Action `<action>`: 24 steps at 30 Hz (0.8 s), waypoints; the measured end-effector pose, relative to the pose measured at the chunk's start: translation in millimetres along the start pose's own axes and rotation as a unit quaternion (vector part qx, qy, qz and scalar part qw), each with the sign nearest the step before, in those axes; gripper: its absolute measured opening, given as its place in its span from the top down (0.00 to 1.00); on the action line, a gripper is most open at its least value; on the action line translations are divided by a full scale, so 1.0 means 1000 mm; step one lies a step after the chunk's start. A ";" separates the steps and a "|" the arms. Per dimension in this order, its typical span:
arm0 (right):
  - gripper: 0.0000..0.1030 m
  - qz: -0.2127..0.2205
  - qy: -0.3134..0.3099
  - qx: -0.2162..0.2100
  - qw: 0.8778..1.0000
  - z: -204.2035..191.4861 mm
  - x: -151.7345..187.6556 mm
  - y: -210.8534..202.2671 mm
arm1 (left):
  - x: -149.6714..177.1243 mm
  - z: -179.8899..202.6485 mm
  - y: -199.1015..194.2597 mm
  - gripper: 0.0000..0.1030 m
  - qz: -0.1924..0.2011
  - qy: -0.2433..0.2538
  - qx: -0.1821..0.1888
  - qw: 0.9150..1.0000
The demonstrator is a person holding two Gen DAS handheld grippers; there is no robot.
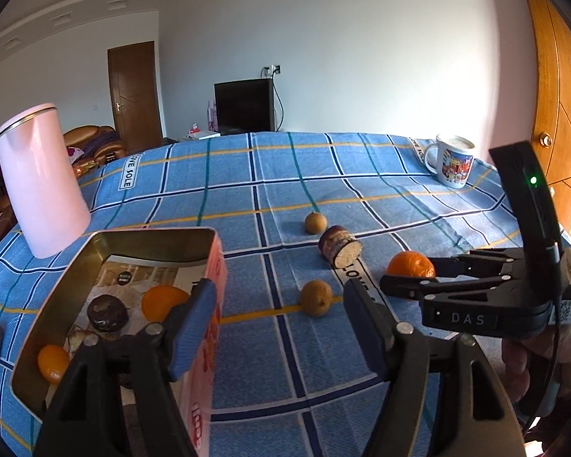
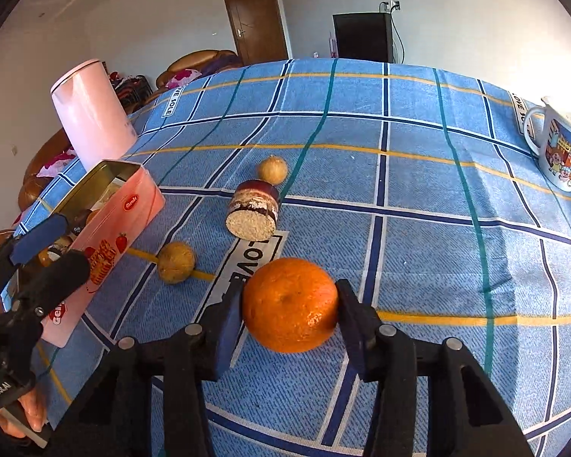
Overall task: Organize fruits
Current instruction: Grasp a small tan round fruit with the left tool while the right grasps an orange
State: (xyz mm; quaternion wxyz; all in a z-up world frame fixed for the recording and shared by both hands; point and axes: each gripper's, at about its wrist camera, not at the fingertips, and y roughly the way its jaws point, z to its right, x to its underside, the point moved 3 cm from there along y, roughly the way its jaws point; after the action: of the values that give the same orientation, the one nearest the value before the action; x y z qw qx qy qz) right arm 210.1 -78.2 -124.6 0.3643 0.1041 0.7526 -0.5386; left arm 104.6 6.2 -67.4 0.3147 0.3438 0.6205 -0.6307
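Your right gripper (image 2: pixel 289 304) is clamped on the orange (image 2: pixel 290 304), 1 pad pressed to each side of it, low over the checked blue cloth (image 2: pixel 437 228) (whether the fruit has left the cloth yet is hard to tell). The grip sits across the widest part, which looks the sensible way to stop a round fruit from rolling out.

Your left gripper (image 1: pixel 281 304) has its jaws apart and nothing held; 1 finger hangs over the open pink tin (image 1: pixel 76 262), the other outside its wall, so it seems placed to steady or guard the tin.

The tin stands at the left of the table and already holds 2 orange fruits and a dark round piece on a printed sheet; more lies at its near end, too hidden to name. That reads as the place where the fruit belongs.

On the cloth between tin and orange lie 2 small brown fruits (image 2: pixel 176 262) (image 2: pixel 272 169) and, between them, a cut roll (image 2: pixel 253 209) lying on its side. A pink kettle (image 2: pixel 91 118) stands behind the tin, and a printed mug (image 2: pixel 559 148) sits well apart at the far right.
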 end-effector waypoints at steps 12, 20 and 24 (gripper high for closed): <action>0.53 0.077 0.041 0.008 0.996 0.019 -0.003 -0.032 | -0.012 0.030 0.036 0.34 -0.044 0.035 0.007 0.998; 0.53 0.085 0.043 0.003 0.995 0.018 -0.003 -0.033 | -0.005 0.030 0.066 0.60 -0.112 0.020 0.037 0.993; 0.53 0.084 0.042 0.003 0.996 0.018 -0.003 -0.033 | -0.001 0.026 0.077 0.73 -0.141 0.003 0.055 0.989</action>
State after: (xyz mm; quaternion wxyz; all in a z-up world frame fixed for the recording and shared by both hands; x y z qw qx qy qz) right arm 201.9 -106.5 -101.7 0.3764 0.1904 0.7543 -0.5031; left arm 167.1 -22.5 -110.3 0.2018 0.2717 0.6283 -0.7005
